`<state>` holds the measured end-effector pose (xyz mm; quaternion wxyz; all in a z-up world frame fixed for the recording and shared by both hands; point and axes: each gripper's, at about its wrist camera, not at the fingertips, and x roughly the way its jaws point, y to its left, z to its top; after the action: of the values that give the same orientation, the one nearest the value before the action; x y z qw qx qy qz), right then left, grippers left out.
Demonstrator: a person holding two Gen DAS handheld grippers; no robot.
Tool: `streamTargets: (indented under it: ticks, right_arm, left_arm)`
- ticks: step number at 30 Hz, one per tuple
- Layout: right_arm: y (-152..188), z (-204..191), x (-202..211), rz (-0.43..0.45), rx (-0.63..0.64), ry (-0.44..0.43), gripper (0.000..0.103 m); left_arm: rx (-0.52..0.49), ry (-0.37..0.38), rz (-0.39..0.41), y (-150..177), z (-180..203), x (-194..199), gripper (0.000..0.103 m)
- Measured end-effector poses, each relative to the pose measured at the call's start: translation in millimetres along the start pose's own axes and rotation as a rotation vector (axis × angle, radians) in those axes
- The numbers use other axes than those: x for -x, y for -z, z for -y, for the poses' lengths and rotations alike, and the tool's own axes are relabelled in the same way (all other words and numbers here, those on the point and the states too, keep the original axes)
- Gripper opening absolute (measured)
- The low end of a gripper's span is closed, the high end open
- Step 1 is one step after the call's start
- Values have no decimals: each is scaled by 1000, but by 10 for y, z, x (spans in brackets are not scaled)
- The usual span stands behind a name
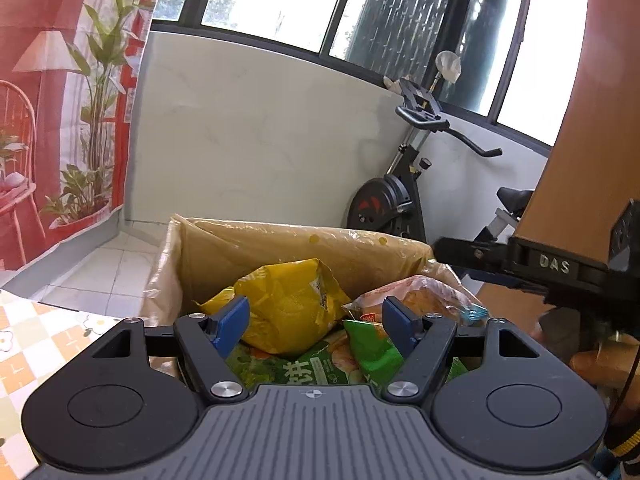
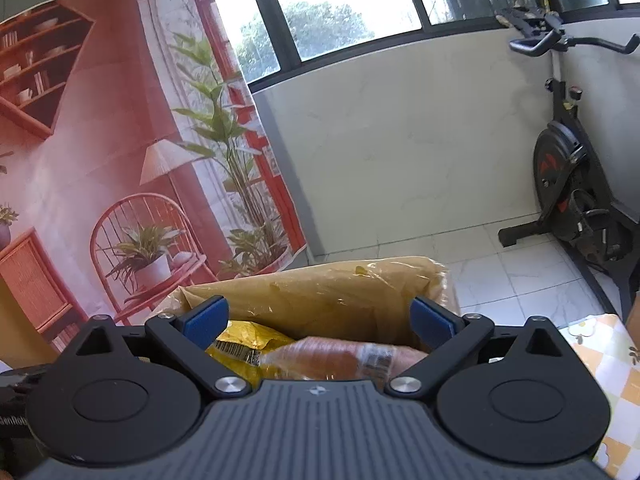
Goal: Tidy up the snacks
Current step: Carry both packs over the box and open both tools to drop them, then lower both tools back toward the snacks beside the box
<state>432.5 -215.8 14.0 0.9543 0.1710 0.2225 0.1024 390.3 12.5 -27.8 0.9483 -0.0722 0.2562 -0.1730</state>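
Your left gripper (image 1: 314, 322) hangs open over the cardboard box (image 1: 248, 248), its blue pads (image 1: 232, 322) spread apart and clamping nothing. Between them, from the left wrist view, the yellow snack bag (image 1: 288, 304) lies crumpled in the box, reaching toward 12 o'clock. The green snack packet (image 1: 372, 350) sits at 5 o'clock from the yellow bag, and the clear-wrapped bread pack (image 1: 424, 296) lies at 3 o'clock from it, touching both. Your right gripper (image 2: 320, 322) also stands wide open and empty above the same box, with the bread pack just below its pads. The checkered tabletop (image 2: 612, 364) shows at 3 o'clock in the right wrist view. An exercise bike (image 2: 576, 184) stands on the tiled floor beyond.
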Motion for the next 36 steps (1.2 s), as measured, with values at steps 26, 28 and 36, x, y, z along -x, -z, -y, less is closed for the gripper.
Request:
streamTargets:
  ticks: [26,28,36]
  right_arm:
    - [1531,-304,1317,157,134,98,98]
    - [1658,-286,1290,133,143,116,97]
    - [2116,-160,1227,35,139,162,97]
  left_arm:
    - [135,-93,-134,1042,-552,845,80]
    - [175,-124,-170,1207,-576,815,80]
    - [313,-153,-331,1708,-614,773,79]
